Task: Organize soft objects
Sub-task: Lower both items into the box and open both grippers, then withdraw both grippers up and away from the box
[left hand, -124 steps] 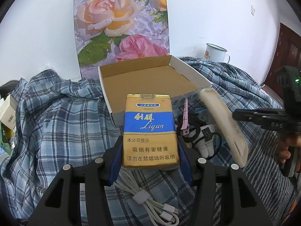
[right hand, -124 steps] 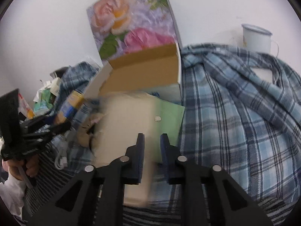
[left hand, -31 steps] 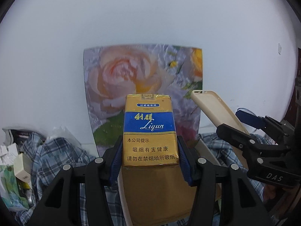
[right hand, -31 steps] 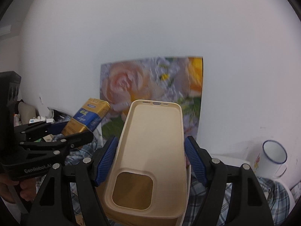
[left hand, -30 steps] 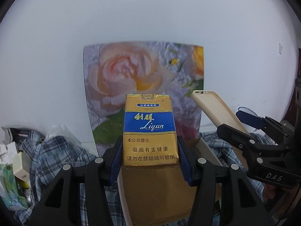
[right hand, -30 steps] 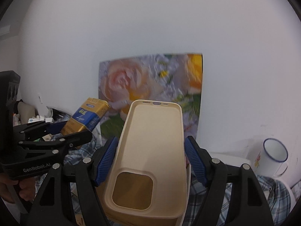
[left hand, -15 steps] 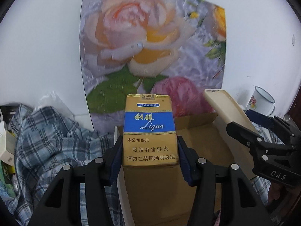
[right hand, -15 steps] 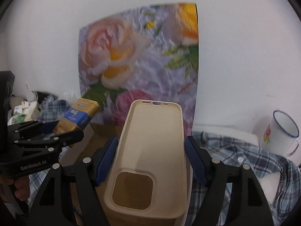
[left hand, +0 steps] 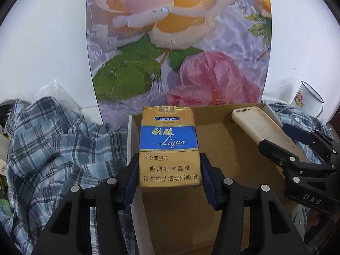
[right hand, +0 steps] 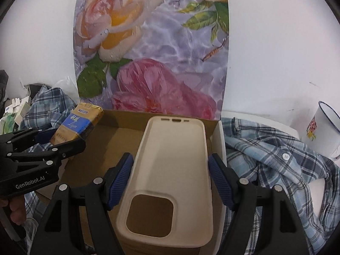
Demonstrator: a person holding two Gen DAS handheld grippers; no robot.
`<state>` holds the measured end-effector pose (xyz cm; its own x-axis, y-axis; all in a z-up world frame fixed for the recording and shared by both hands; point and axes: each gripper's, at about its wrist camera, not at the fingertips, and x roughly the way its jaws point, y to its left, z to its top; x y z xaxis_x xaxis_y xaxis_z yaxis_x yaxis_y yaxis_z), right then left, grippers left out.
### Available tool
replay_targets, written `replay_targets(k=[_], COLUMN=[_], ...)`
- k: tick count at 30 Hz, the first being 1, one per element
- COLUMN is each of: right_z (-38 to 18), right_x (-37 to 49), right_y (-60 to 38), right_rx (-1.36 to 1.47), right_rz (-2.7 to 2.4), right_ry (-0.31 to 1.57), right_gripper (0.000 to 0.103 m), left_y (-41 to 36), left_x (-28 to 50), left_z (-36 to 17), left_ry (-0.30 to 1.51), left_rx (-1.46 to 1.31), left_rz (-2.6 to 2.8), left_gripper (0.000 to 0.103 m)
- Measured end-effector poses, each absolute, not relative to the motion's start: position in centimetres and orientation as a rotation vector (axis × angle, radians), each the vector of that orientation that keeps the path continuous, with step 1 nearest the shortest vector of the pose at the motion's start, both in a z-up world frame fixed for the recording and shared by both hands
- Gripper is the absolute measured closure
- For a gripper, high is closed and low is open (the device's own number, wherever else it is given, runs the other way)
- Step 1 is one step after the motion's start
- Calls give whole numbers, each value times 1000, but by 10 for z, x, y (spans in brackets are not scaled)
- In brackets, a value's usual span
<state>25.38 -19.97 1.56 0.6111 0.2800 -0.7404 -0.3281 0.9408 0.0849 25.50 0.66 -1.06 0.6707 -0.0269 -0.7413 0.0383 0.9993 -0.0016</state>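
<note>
My left gripper (left hand: 169,170) is shut on a gold and blue cigarette pack (left hand: 169,146), its blue pads pressed on both sides. The pack hangs over the open cardboard box (left hand: 231,161). In the right wrist view my right gripper (right hand: 170,170) is shut on a cream phone case (right hand: 172,180), hollow side up, held above the same box (right hand: 119,136). Each gripper shows in the other's view: the right gripper (left hand: 282,136) with the phone case (left hand: 259,127) at the box's right side, the left gripper (right hand: 63,140) with the pack (right hand: 78,123) at the box's left side.
The box's raised lid, printed with roses (left hand: 178,42), stands against the white wall. A blue plaid shirt (left hand: 53,144) lies crumpled around the box on both sides. A white enamel mug (right hand: 323,127) stands at the right. Small packets lie at the far left (right hand: 12,114).
Both grippers have come down and tilted toward the box: the wall filled the earlier frames, and now the brown inside of the box lies under the pack and the phone case. Both grips are unchanged.
</note>
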Motion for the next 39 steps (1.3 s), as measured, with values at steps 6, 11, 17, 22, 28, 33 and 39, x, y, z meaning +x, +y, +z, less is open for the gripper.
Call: replay_targets(k=[6, 11, 17, 22, 28, 33, 39], right_z=[12, 19, 31, 43, 65, 88, 119], right_x=[254, 252, 251, 247, 237, 227, 213], right_y=[-199, -200, -211, -209, -208, -213, -218], right_rx=[-58, -56, -16, -47, -59, -38, -25], right_rz=[351, 347, 344, 358, 376, 394, 410], right_ry=[854, 827, 792, 765, 716, 672, 615], right_gripper=[30, 18, 1, 1, 1, 1, 0], left_y=[9, 14, 14, 13, 16, 14, 10], left_x=[258, 259, 253, 250, 239, 227, 211], left_z=[-16, -18, -5, 8, 31, 52, 78], left_ry=[855, 867, 804, 769, 710, 661, 601], left_rx=[-8, -90, -78, -76, -49, -35, -18], left_rz=[-41, -101, -64, -64, -56, -64, -66], left_gripper=[40, 5, 0, 0, 0, 0, 0])
